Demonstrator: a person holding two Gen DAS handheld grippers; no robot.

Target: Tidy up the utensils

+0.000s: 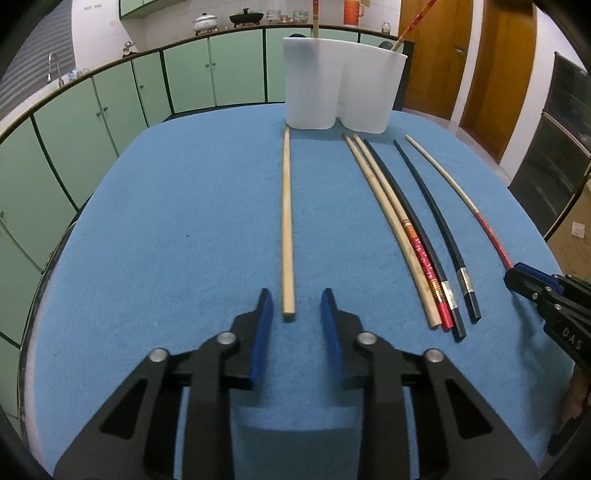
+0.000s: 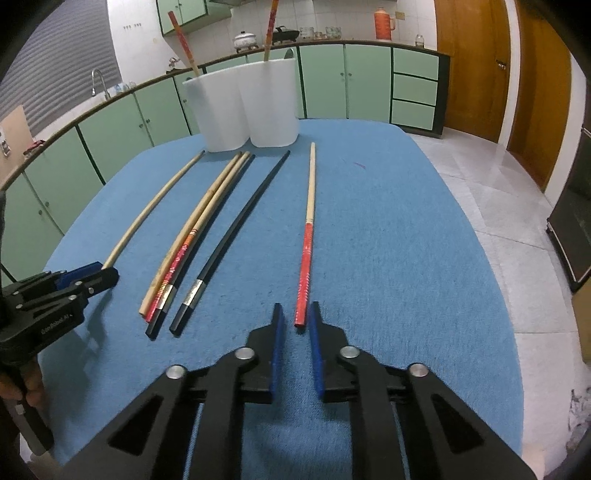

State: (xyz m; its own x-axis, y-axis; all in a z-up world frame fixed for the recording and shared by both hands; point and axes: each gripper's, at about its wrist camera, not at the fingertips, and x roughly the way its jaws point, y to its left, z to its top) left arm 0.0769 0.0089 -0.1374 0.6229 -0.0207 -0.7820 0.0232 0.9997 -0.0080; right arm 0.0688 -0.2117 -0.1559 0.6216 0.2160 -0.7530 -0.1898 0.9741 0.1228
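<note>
Two chopsticks lie at the grippers' tips on the blue tablecloth (image 1: pixel 166 221), both pointing toward the white holder (image 1: pixel 343 92) at the far edge of the table. The plain wooden chopstick (image 1: pixel 287 221) lies alone, its far tip just short of the holder and its near end between the blue pads of the left gripper (image 1: pixel 295 306). The jaws stand apart on either side of that end, with cloth showing on both sides, so nothing is gripped. The red-handled chopstick (image 2: pixel 308 240) lies at the other side of the row. Its red end sits between the pads of the right gripper (image 2: pixel 295 317), close against one pad and clear of the other; these jaws are also apart and not clamped on it.

Between the two lie four more chopsticks. Three are bunched together, touching along their length: a pale wooden one (image 1: pixel 388 221), a red-patterned one (image 1: pixel 424 266) and a black one with a silver band (image 1: pixel 448 291). A second black chopstick (image 1: pixel 436 206) lies just beside them, apart.

The holder has two rounded compartments, each with one chopstick standing in it (image 1: pixel 316 18) (image 1: pixel 413 26).

A hand (image 2: pixel 29 384) grips the left gripper's handle at the edge of the right wrist view. Behind the table run green cabinets (image 1: pixel 110 110), a counter with pots (image 1: pixel 205 22) and a tap (image 1: pixel 53 66), and a wooden door (image 1: pixel 480 55).
</note>
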